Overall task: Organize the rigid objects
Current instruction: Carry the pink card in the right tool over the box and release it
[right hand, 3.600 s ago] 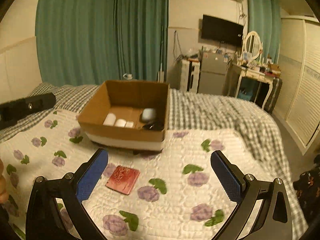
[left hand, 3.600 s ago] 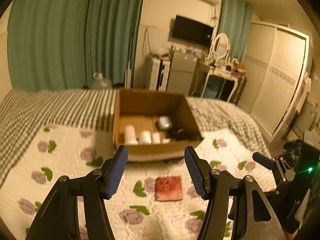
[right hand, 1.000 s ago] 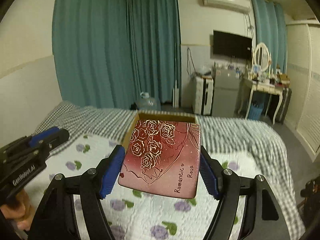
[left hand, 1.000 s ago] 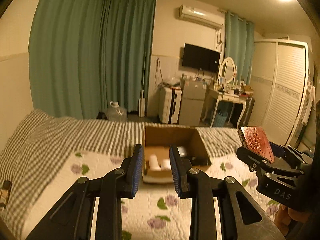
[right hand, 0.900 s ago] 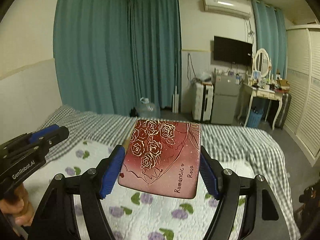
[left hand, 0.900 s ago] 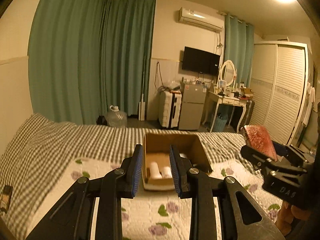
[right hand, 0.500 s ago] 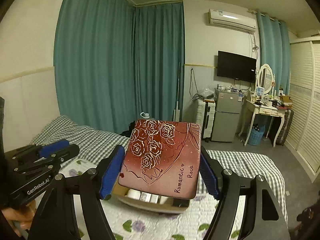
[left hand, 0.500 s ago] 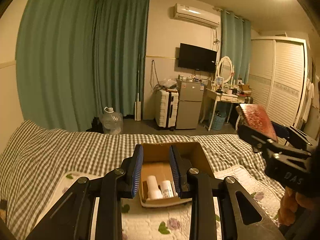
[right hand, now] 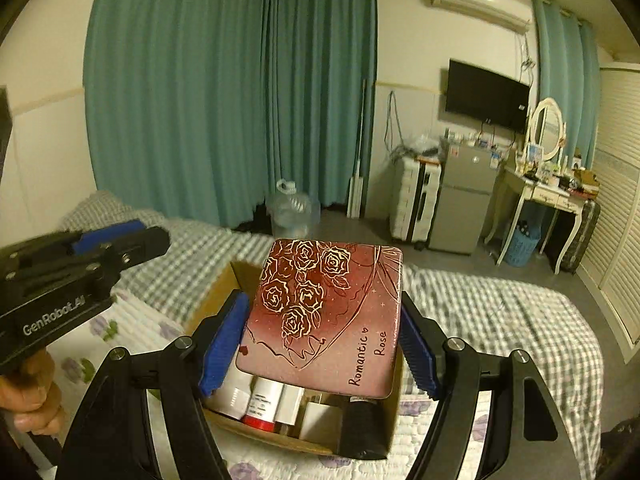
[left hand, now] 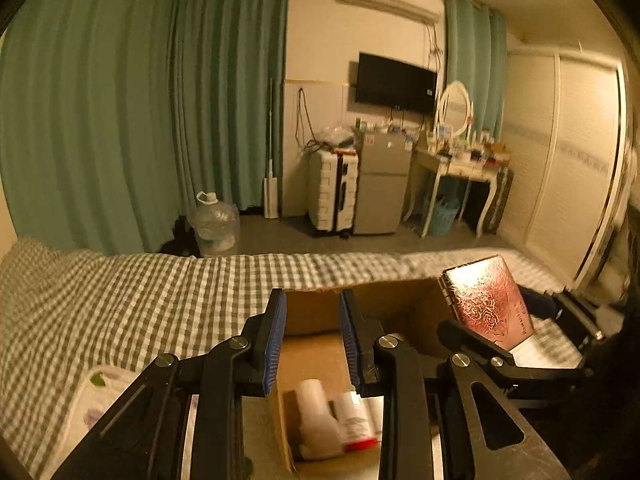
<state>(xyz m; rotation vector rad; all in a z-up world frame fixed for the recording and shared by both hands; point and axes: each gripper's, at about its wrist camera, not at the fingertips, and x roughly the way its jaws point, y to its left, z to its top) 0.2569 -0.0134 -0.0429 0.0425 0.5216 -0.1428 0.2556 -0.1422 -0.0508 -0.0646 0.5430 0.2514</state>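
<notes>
My right gripper [right hand: 320, 332] is shut on a flat red tin [right hand: 324, 316] printed with gold roses and the words "Romantic Rose". It holds the tin level above an open cardboard box [right hand: 224, 280] on the bed. The tin also shows in the left wrist view [left hand: 490, 304], tilted over the box's right side. White bottles [right hand: 264, 398] and a black object [right hand: 360, 428] lie in the box. My left gripper [left hand: 310, 344] hangs empty over the box's left part [left hand: 320, 360], its jaws a narrow gap apart. It also shows in the right wrist view [right hand: 112, 240].
The box stands on a bed with a floral quilt [right hand: 132, 328] and a checked blanket [left hand: 120, 300]. Beyond the bed are green curtains [left hand: 140, 120], a water jug [left hand: 214, 224], a white suitcase [left hand: 332, 196], a small fridge [left hand: 382, 188] and a dressing table [left hand: 460, 172].
Both grippers have moved forward and down toward the box, which is now close beneath them. The right gripper brought the red tin over the box opening. The grip has not changed.
</notes>
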